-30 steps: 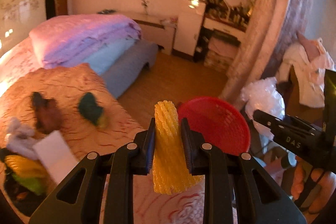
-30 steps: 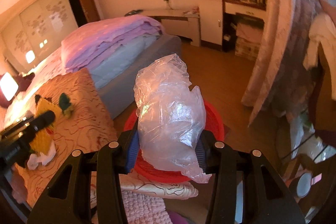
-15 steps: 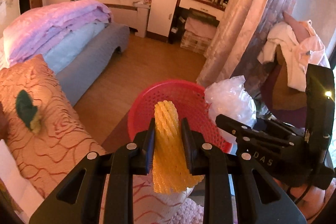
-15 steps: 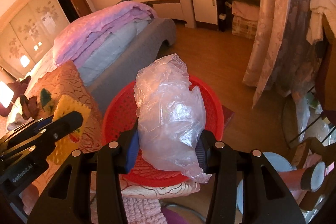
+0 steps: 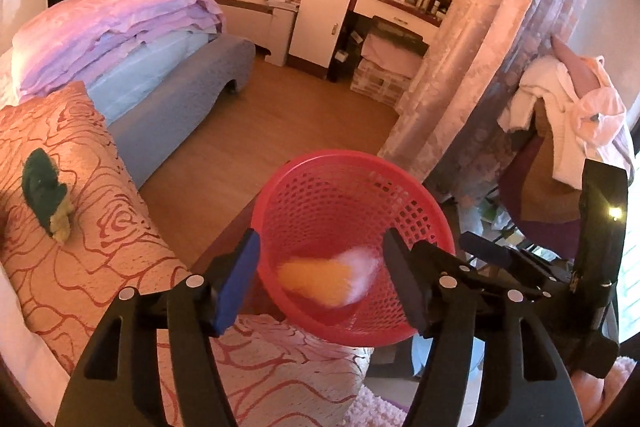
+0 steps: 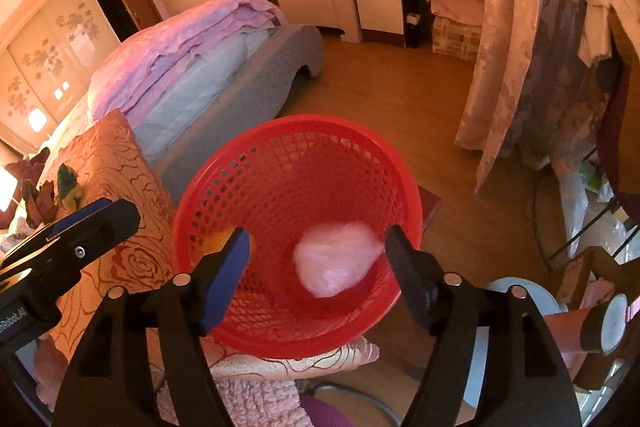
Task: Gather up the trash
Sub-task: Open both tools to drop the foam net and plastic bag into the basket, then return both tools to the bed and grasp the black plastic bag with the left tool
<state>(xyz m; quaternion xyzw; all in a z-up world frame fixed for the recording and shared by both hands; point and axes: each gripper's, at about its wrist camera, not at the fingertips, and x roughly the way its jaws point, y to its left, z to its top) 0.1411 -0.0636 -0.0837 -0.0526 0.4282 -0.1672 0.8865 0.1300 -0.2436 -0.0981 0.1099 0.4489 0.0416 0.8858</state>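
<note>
Left wrist view: left claw (image 5: 320, 281) opening, nothing between its pads, yellow foam net (image 5: 314, 277) dropping into the red basket (image 5: 340, 183) (both blurred). Right claw (image 6: 318, 265) opening too, empty, plastic bag (image 6: 336, 263) falling in, hence both claws poised above.

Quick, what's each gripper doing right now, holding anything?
Left gripper: jaws opening, empty; yellow foam net falling in the red basket.
Right gripper: jaws opening, empty; plastic bag in the basket.

Both grippers are black plastic with silver screws: the left gripper (image 5: 322, 287) and right gripper (image 6: 316, 273) each carry one blue pad.
</note>
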